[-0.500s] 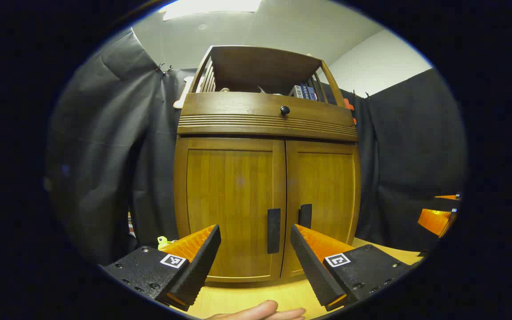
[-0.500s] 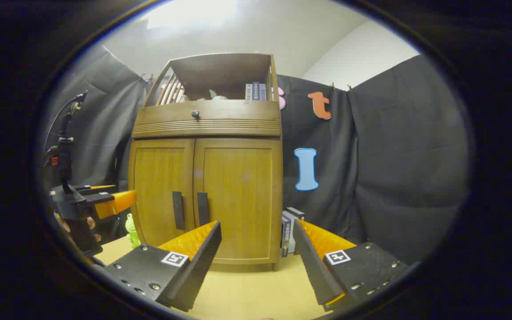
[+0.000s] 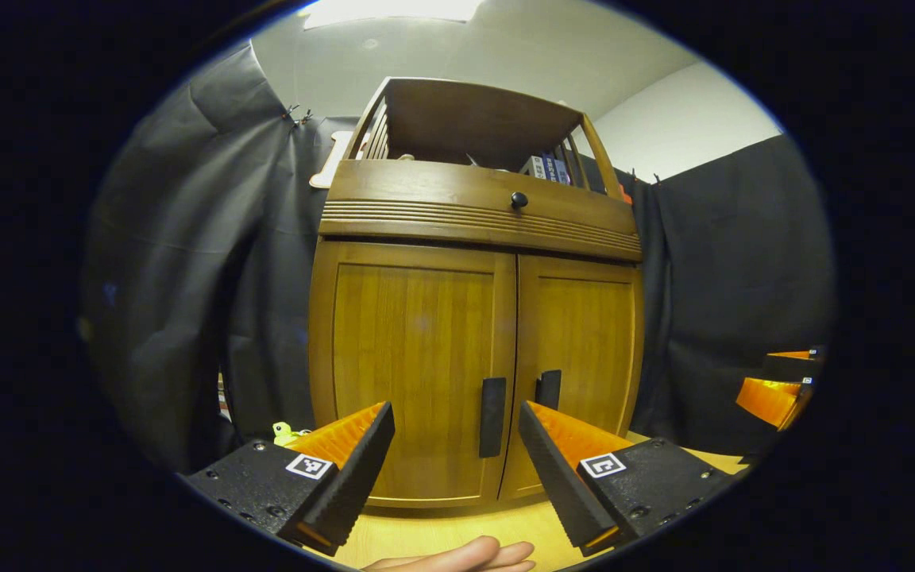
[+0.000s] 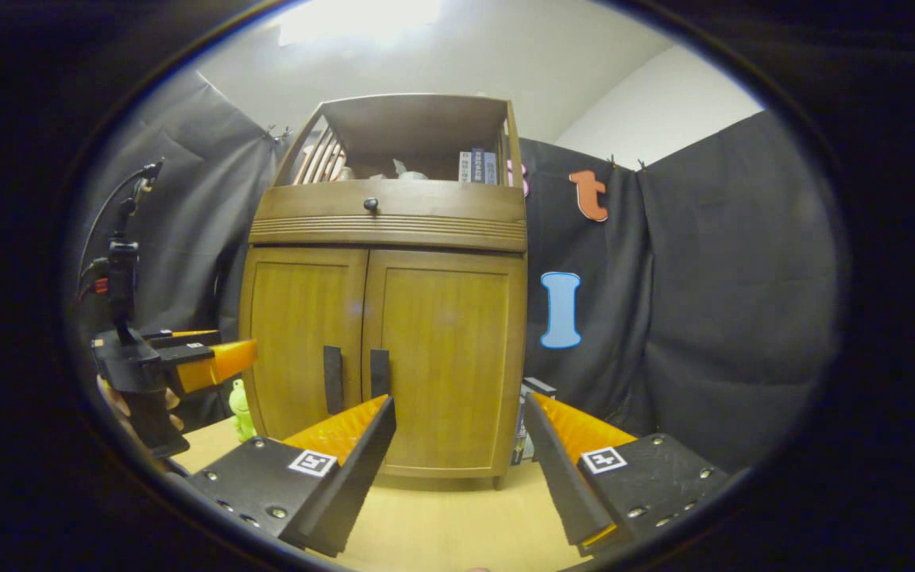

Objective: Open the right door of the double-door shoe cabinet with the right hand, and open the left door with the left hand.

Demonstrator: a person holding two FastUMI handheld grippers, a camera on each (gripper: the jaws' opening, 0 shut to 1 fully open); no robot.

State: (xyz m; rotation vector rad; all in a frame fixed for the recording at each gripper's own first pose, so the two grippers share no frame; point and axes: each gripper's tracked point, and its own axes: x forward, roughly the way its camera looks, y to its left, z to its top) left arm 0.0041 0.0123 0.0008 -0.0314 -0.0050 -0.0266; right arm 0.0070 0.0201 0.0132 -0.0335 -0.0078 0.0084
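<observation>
A wooden shoe cabinet stands on the tabletop with both doors shut. Its left door and right door each carry a dark vertical handle near the middle seam, the left handle and the right handle. My left gripper is open, a short way in front of the left handle. In the right gripper view the cabinet sits ahead; my right gripper is open, facing the right door, whose handle is left of it. The left gripper shows at the far left.
The cabinet's top shelf holds books and small items above a drawer with a round knob. A green frog toy stands left of the cabinet, more books right of it. A hand shows at the bottom edge.
Both grippers have drifted slightly: the cabinet shifts right in the right gripper view and sits a little nearer in the left gripper view. Doors stay shut, both grippers stay open.
</observation>
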